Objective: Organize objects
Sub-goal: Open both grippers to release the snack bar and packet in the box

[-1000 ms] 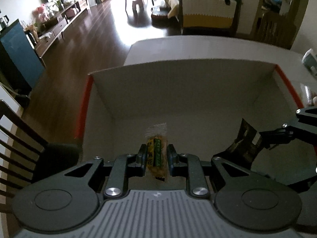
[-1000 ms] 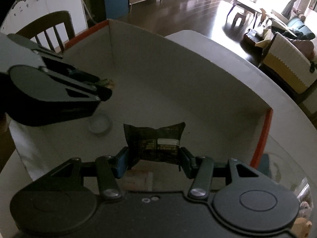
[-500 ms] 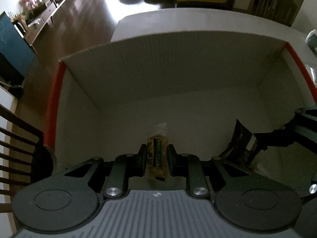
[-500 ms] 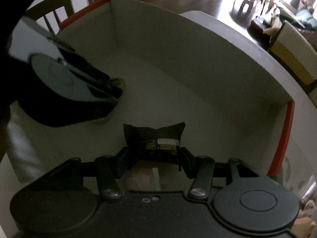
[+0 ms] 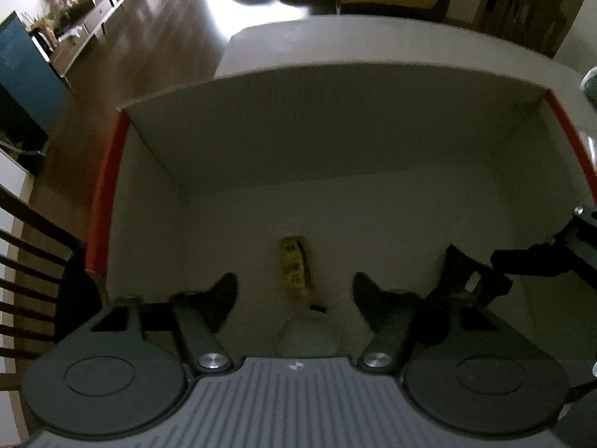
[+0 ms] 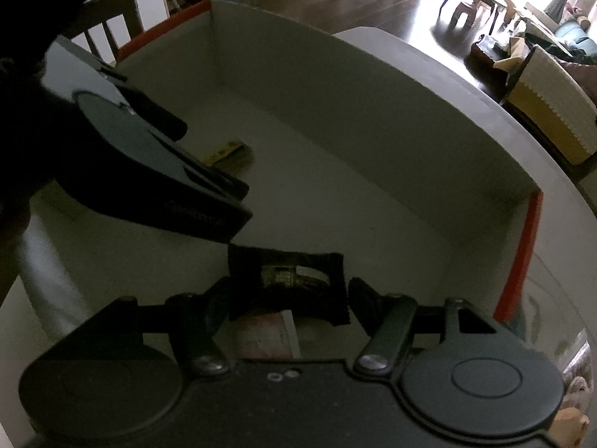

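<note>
My left tongs (image 5: pixel 294 291) are gaping wide, the yellow snack packet (image 5: pixel 294 267) lying freed on the box (image 5: pixel 335 112) floor at lower centre; my right tongs (image 6: pixel 287 295) are parting around the dark packet (image 6: pixel 287 272), so both are looking delivered

Box (image 5: pixel 335 171): pale grey-white walls and floor, red rim strips on both short ends. Small packet (image 5: pixel 295 267): yellow-gold with dark print. Second packet (image 6: pixel 287 280): black, with a pale label patch (print illegible). Table (image 5: pixel 373 41): plain off-white. Both gripper bodies: dark grey-black; left one has a ribbed grey panel.
</note>
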The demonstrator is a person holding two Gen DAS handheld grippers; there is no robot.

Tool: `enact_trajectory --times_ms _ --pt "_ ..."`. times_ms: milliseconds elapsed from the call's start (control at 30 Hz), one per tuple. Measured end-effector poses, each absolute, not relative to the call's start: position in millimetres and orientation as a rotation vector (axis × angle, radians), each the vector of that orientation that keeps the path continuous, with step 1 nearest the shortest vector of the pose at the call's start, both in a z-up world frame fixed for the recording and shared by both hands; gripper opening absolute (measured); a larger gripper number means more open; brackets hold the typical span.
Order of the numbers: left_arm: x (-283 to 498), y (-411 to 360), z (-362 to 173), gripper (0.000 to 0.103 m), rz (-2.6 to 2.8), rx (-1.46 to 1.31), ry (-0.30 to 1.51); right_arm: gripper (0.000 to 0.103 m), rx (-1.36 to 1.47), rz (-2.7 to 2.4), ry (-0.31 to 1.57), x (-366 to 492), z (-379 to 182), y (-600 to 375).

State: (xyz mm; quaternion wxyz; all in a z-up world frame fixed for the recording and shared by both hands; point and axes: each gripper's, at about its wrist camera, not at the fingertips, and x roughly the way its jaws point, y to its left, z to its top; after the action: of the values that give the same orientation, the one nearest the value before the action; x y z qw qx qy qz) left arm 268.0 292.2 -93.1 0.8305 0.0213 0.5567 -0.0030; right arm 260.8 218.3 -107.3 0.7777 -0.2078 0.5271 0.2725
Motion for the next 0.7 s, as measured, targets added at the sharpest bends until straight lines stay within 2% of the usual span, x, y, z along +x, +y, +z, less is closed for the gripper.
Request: enact_trajectory --times_ms 533,600,700 --pt "234 283 -45 0.068 -0.017 0.032 1.036 0.072 -0.362 0.604 1.034 241 -53 185" --pt "235 287 -37 0.068 -0.020 0.027 1.015 0.076 -0.350 0.603 1.017 235 -45 180" --pt "227 286 -26 0.068 -0.023 0.020 0.986 0.076 -0.336 0.605 0.992 225 -35 172"
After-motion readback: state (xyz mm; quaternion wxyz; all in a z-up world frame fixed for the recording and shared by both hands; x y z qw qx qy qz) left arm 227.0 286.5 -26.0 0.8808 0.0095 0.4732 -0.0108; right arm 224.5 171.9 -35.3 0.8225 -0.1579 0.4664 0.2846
